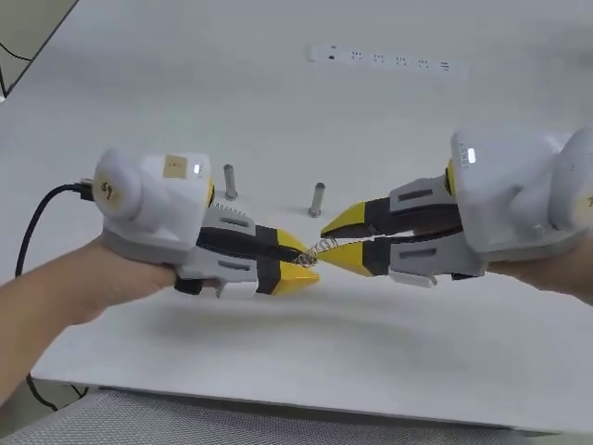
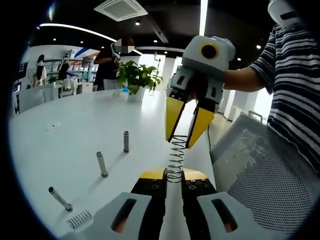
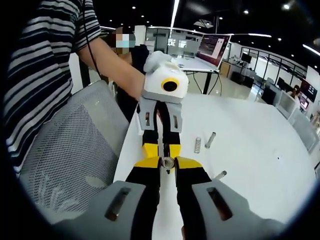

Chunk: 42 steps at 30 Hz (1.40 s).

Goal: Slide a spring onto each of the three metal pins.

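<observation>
A small coil spring [image 1: 323,247] hangs in the air between the two grippers, above the white table [image 1: 371,315]. My left gripper [image 2: 173,175] is shut on the spring's [image 2: 176,159] near end. My right gripper [image 1: 326,243] faces it with its jaws spread in a V, and the spring's far end [image 3: 167,162] sits between its yellow fingertips [image 2: 171,120]. On the table stand a pin with a spring on it [image 2: 126,141] and a bare pin [image 2: 102,164]. A third bare pin [image 2: 60,198] is nearer, with a loose spring [image 2: 79,219] lying beside it.
Two pins [image 1: 230,182] [image 1: 318,198] stand just behind the grippers. A power strip [image 1: 384,58] lies at the table's far side, and a black cable [image 1: 37,222] trails off the left gripper. A grey mesh chair [image 3: 75,165] stands at the table's near edge. People and a potted plant [image 2: 137,77] are far off.
</observation>
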Available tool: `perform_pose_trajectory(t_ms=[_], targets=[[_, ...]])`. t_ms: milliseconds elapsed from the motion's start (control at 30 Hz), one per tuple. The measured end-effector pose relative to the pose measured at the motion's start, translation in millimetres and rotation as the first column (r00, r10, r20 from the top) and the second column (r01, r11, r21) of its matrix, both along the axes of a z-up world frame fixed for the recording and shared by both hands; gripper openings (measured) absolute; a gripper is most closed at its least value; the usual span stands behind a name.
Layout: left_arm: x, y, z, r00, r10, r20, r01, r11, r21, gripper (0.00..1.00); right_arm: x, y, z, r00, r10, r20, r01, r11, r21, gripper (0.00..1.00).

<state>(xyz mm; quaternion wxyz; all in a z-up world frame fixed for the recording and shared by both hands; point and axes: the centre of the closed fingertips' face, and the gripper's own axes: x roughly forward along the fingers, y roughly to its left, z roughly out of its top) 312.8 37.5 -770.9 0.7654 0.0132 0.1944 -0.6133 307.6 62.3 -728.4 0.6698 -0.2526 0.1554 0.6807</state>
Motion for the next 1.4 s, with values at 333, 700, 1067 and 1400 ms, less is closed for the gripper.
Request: perform_pose_trajectory(t_ms=[333, 700, 1067, 1400], targets=[[5.8, 1.8, 6.5, 0.999, 0.012, 0.034, -0.011, 1.0, -0.017, 0.07, 7.4, 9.7, 6.1, 0.999, -0.002, 0.047, 0.0, 0.999, 0.039, 0.12], [16.0, 1.5, 14.2, 0.998, 0.029, 0.055, -0.027, 0.999, -0.032, 0.07, 13.5, 18.0, 16.1, 0.996, -0.027, 0.082, 0.019, 0.996, 0.09, 0.12], [17.5, 2.5, 13.4, 0.998, 0.023, 0.058, -0.022, 1.0, -0.018, 0.08, 15.0, 17.2, 16.2, 0.996, -0.025, 0.089, 0.017, 0.996, 0.087, 0.11], [13.9, 3.9, 11.8, 0.998, 0.02, 0.052, -0.02, 1.0, -0.002, 0.08, 12.6, 17.8, 15.4, 0.996, -0.024, 0.087, 0.017, 0.996, 0.085, 0.11]])
